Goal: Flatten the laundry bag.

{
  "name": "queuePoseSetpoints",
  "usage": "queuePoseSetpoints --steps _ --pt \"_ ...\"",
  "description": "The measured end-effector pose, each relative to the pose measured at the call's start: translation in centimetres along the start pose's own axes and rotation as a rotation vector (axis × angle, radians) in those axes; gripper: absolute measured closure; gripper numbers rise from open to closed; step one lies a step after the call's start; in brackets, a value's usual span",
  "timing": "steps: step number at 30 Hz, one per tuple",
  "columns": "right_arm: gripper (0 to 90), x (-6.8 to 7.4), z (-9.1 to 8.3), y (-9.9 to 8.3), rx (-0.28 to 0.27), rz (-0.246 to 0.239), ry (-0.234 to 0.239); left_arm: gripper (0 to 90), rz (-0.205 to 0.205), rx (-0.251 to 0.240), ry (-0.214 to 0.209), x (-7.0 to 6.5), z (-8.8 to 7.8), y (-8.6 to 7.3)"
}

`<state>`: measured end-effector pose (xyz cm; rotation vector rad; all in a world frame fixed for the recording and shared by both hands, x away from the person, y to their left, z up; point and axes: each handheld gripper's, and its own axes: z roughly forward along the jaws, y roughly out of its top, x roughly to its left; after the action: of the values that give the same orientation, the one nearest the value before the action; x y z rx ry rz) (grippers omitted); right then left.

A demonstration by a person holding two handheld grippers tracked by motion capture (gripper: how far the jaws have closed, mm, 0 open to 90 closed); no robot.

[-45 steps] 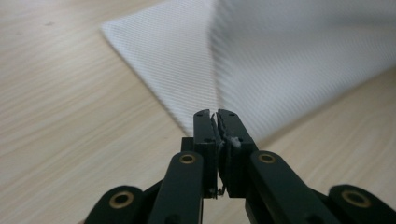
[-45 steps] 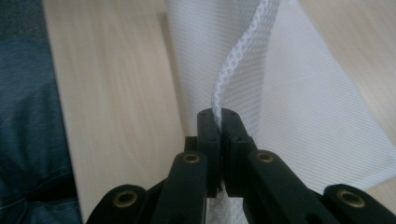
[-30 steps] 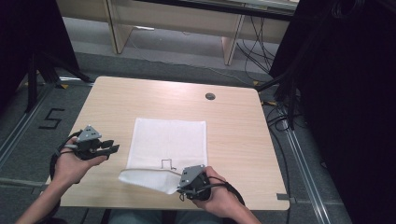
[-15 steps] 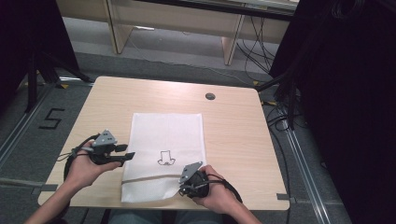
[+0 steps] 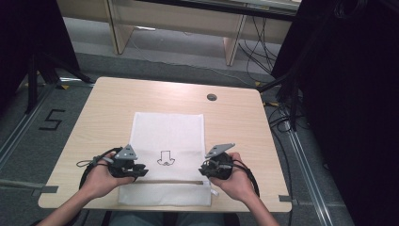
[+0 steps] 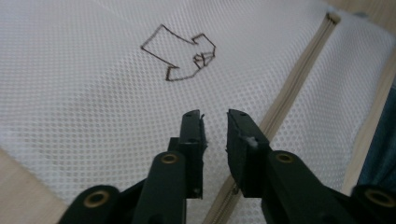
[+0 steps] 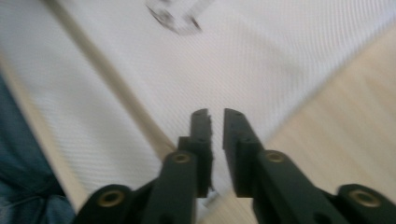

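A white mesh bag (image 5: 167,136) lies flat on the wooden table (image 5: 235,122), with a drawn arrow (image 5: 165,159) and a beige zipper (image 5: 164,181) across its near end. My left gripper (image 5: 141,170) rests over the bag's left side by the zipper. In the left gripper view its jaws (image 6: 215,114) have just been closing, a small gap remains, and nothing is between them above the zipper (image 6: 299,79). My right gripper (image 5: 203,170) sits at the bag's right edge near the zipper's end. Its jaws (image 7: 215,112) have also been closing to a narrow gap, holding nothing.
A round cable hole (image 5: 211,97) sits at the table's far right. The near table edge runs just behind the bag's end, with the person's blue trousers (image 7: 18,186) below it. Desk legs and cables stand beyond the far edge.
The bag's near end, folded up a second ago, now lies flat. My left hand moved right and nearer onto the bag. My right hand moved right to the bag's edge.
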<state>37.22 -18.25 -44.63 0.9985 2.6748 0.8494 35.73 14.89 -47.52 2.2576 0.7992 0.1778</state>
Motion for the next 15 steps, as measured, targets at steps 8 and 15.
queuePoseSetpoints --steps 8,15 --pt "90.0 -0.6 2.1 -1.8 0.152 0.037 0.019 86.1 0.098 0.136 -0.014 0.3 1.3 -0.5" --pt "90.0 -0.1 2.2 -2.1 0.175 0.022 0.015 87.3 0.118 0.170 0.006 0.2 2.2 -0.7"
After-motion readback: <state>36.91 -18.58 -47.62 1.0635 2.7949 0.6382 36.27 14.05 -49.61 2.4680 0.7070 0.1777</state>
